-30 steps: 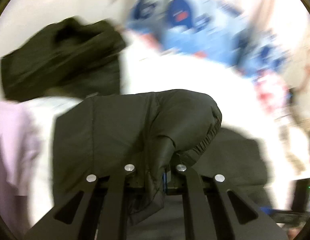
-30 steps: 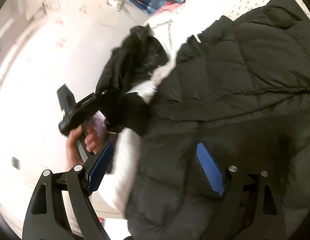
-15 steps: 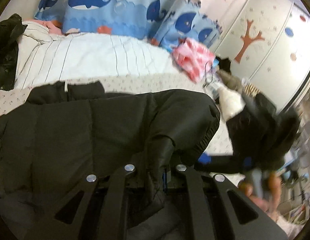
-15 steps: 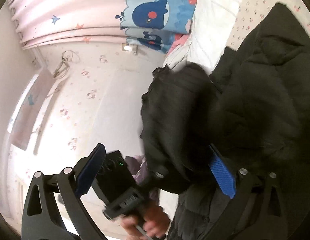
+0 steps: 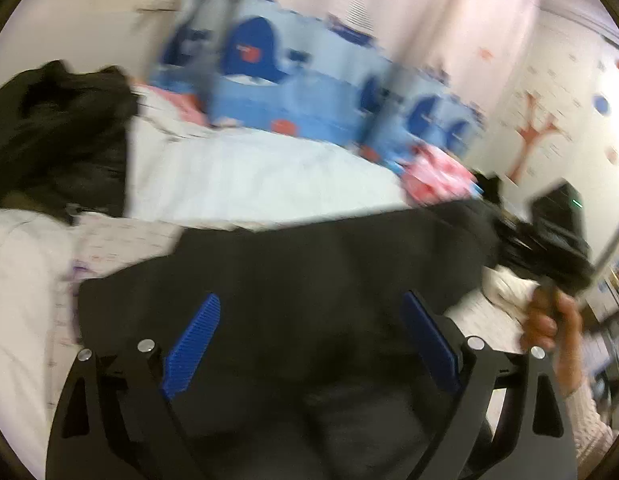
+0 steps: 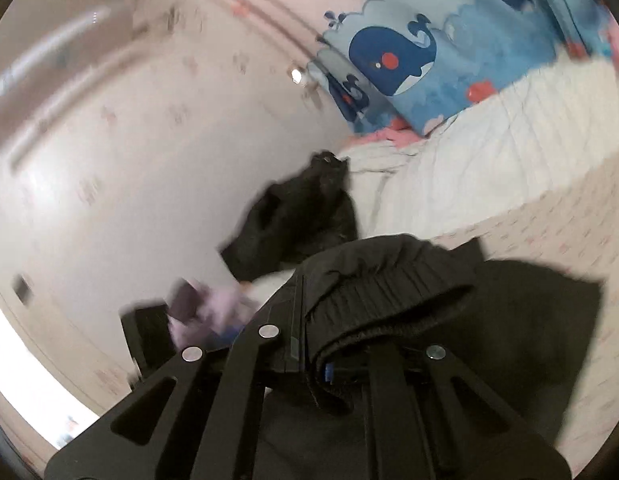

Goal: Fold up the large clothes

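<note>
A black padded jacket (image 5: 317, 280) lies spread on a bed (image 5: 249, 176), directly ahead of and beneath the left gripper (image 5: 309, 344). Its jaws stand wide apart, blue pads showing, holding nothing. The right gripper (image 6: 333, 364) has its jaws closed on the jacket's ribbed cuff (image 6: 389, 300), which bulges up just above them. Beyond the jaws, a second dark garment (image 6: 301, 216) sits heaped by the wall, and a blue whale-print blanket (image 6: 449, 48) lies at the far end of the bed.
</note>
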A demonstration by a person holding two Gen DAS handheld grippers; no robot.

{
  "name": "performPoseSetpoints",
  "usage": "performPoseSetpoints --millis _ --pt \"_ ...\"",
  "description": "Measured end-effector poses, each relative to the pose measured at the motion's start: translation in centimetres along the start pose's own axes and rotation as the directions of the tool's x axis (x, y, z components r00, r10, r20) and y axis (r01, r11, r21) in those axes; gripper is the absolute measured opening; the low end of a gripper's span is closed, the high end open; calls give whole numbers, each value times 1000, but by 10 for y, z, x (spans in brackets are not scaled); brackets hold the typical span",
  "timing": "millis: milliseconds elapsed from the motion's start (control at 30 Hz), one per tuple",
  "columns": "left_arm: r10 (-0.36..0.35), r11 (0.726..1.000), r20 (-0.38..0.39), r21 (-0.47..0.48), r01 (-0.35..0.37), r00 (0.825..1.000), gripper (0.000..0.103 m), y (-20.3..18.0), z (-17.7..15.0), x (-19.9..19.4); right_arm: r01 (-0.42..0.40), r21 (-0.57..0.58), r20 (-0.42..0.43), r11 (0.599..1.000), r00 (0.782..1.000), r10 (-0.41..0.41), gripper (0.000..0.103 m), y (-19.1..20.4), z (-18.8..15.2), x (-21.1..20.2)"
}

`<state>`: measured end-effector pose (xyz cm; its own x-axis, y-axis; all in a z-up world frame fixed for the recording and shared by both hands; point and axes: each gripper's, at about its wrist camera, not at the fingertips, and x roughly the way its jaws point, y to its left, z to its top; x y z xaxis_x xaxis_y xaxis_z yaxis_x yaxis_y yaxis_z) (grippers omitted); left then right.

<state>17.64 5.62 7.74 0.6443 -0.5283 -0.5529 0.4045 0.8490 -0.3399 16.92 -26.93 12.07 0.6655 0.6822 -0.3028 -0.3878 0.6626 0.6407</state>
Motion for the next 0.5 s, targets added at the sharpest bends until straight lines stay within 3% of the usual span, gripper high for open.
performPoseSetpoints --millis 67,133,200,267,300,367,500 --pt "32 998 -1 -59 -32 999 88 28 -1 9 95 -29 -47 995 994 -96 6 -13 -1 1" --pt "57 992 -38 -112 -61 998 88 52 -10 29 197 -17 -124 980 972 -198 6 -44 -16 10" --pt "103 978 -115 -171 -122 988 88 82 -29 58 289 20 -244 957 930 -276 6 -90 -44 27" --pt "175 963 -218 -167 -213 960 88 104 -54 89 362 75 -365 929 877 -313 7 -137 -80 43" --pt "202 958 -259 -148 -245 944 88 112 -64 100 357 119 -395 927 873 -285 8 -153 -92 45" --pt "201 958 -284 -142 -248 938 88 118 -72 104 326 195 -386 925 893 -233 9 -167 -102 36" --pt "180 969 -201 -131 -208 963 89 105 -52 80 324 180 -273 929 923 -269 18 -148 -88 -1"
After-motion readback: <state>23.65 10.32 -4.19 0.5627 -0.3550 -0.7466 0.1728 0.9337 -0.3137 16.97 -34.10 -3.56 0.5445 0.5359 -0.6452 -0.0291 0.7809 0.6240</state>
